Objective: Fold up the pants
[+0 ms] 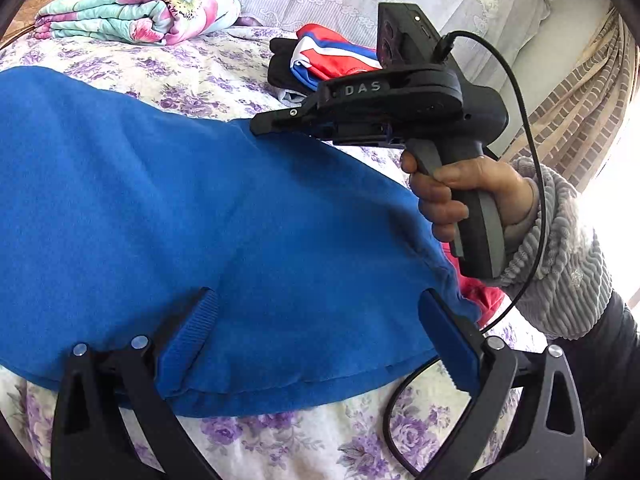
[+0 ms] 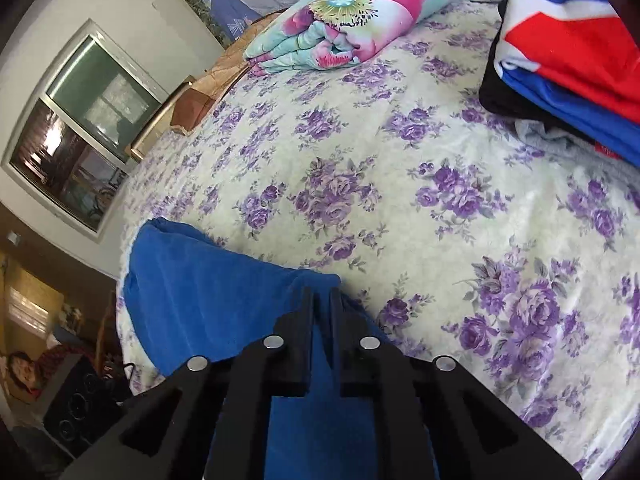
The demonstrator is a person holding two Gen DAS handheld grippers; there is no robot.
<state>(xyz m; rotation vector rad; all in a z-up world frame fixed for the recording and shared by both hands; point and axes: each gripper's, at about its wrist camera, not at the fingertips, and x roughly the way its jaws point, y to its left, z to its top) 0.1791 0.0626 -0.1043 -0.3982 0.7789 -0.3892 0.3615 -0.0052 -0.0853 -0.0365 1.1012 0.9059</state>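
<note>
Left wrist view: the left gripper (image 1: 318, 312) stands spread wide at 6 o'clock, its fingers (image 1: 188, 336) resting on the blue pants (image 1: 180, 208), which lie flat across the flowered bedspread (image 1: 328, 440). At 2 o'clock a hand (image 1: 460, 196) holds the right gripper (image 1: 260, 125), tip at the pants' far edge.

Right wrist view: the right gripper (image 2: 321, 300) is pressed together, pinching a fold of blue pants (image 2: 208, 280) at 6 o'clock; folded clothes (image 2: 568, 60) sit at 1 o'clock.
</note>
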